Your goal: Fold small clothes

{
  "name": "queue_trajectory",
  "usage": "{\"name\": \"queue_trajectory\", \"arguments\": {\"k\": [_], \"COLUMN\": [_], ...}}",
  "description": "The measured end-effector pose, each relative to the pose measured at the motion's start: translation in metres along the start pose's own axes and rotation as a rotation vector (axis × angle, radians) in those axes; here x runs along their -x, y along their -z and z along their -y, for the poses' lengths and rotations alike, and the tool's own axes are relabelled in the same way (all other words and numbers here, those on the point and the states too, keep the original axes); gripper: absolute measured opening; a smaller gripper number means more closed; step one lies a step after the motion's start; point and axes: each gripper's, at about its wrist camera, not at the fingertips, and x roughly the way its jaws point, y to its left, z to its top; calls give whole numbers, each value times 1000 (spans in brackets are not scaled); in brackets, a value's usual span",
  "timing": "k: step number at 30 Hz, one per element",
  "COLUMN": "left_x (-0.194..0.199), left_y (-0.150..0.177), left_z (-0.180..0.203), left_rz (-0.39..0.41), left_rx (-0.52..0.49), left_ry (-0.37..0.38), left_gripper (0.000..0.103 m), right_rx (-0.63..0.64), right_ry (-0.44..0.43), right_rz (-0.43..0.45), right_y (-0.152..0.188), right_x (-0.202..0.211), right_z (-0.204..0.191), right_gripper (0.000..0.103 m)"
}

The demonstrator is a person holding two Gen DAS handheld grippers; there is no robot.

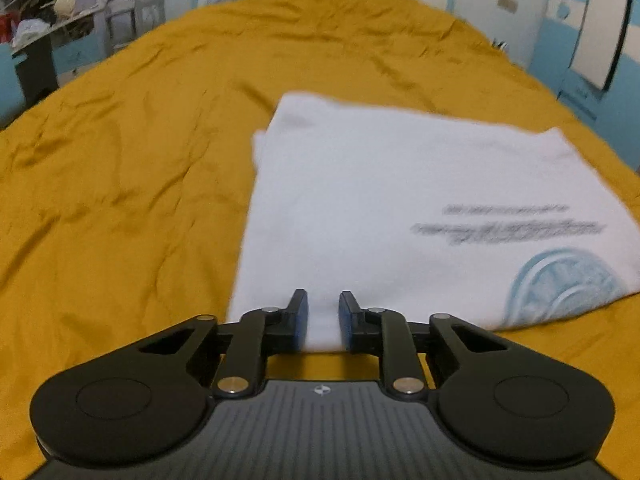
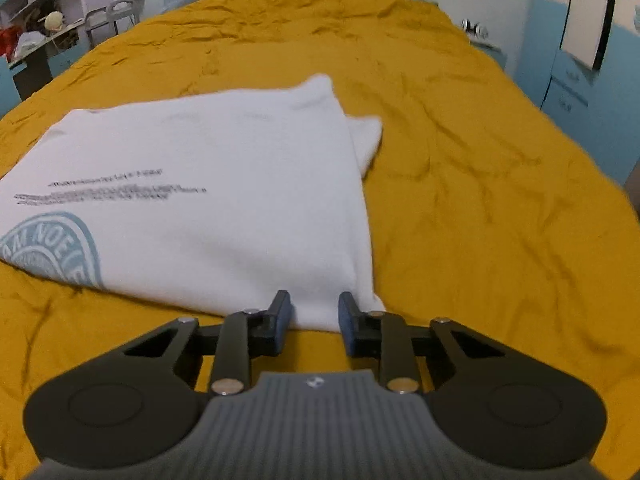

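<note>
Black linkages and round housings of the left gripper (image 1: 323, 318) fill the bottom of its own view. Its two blue-padded fingers (image 1: 299, 320) stand only a narrow gap apart, and the near hem of a white T-shirt (image 1: 400, 200) lies in that gap. Whether the pads actually pinch the cloth I cannot tell; a strip of white fabric shows between them, and each pad sits right at its edge.

From the right wrist view, the right gripper (image 2: 314, 320) is much the same: its jaws are drawn in to a small gap, set over the shirt's near corner at about six o'clock of the garment. The fingers (image 2: 280, 322) flank the cloth closely, but a firm grip is not clear there either.

White and folded into a rough rectangle, the shirt lies flat on a rumpled mustard-yellow bedspread (image 1: 120, 160) with a pale blue round print (image 2: 56, 248) and lines of blurred dark text on top. A small flap of fabric pokes out at the far corner, around one o'clock in the right wrist view. Shelving (image 1: 48, 12) stands at ten o'clock beyond the bed.
</note>
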Motion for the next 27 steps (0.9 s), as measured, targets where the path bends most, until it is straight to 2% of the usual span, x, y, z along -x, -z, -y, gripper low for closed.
{"name": "queue_trajectory", "arguments": {"k": [4, 7, 11, 13, 15, 18, 20, 23, 25, 27], "left_x": [-6, 1, 21, 30, 33, 27, 20, 2, -15, -36], "left_y": [7, 7, 4, -5, -16, -36, -50, -75, -89, -105], "left_z": [-7, -9, -8, -9, -14, -19, -21, -26, -30, -39], "left_rz": [-3, 1, 43, 80, 100, 125, 145, 179, 180, 167], "left_rx": [13, 11, 7, -1, 28, 43, 43, 60, 85, 134], "left_ry": [0, -41, -91, -92, -54, -9, 16, 66, 84, 113], "left_gripper": [15, 6, 7, 14, 15, 15, 19, 31, 41, 48], "right_rx": [-7, -30, -11, 16, 31, 3, -26, -78, -66, -54], "right_ry": [-9, -12, 16, 24, 19, -15, -44, -103, -100, -107], "right_rz": [-4, -7, -24, -14, 13, 49, 66, 83, 89, 93], "right_y": [8, 7, 7, 4, -1, -18, -31, -57, -73, -89], "right_x": [-6, -3, 13, 25, 35, 42, 39, 26, 13, -3], "right_z": [7, 12, 12, 13, 16, 25, 32, 43, 43, 43], "right_gripper": [18, 15, 15, 18, 23, 23, 23, 23, 24, 24]}}
